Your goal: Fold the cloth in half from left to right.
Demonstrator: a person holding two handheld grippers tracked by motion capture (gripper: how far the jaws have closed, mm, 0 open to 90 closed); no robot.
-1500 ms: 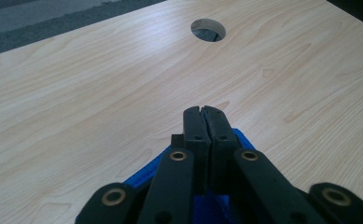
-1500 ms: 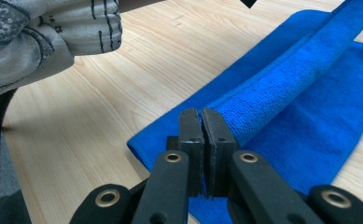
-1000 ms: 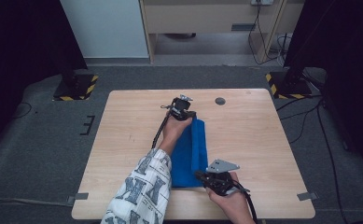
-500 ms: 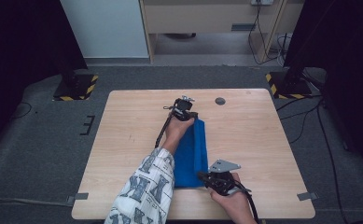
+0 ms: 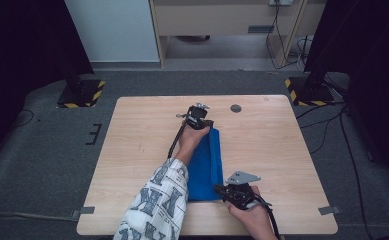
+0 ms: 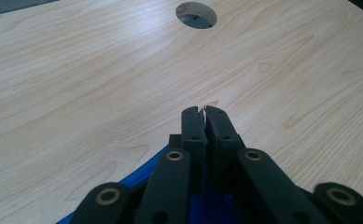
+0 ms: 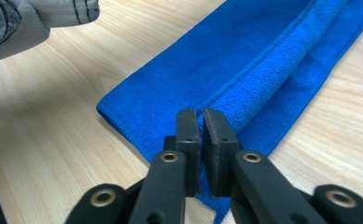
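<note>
At the far end of the blue towel (image 5: 205,165), my left gripper (image 5: 198,116) is clenched on its corner; my right gripper (image 5: 227,190) pinches the near corner. Folded into a long strip, the towel lies mid-tabletop (image 5: 282,145), beside my patterned sleeve (image 5: 157,205).

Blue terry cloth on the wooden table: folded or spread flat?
Folded. The blue terry cloth lies as a long narrow strip, and the right gripper view shows an upper layer whose hemmed edge lies over a lower one.
</note>
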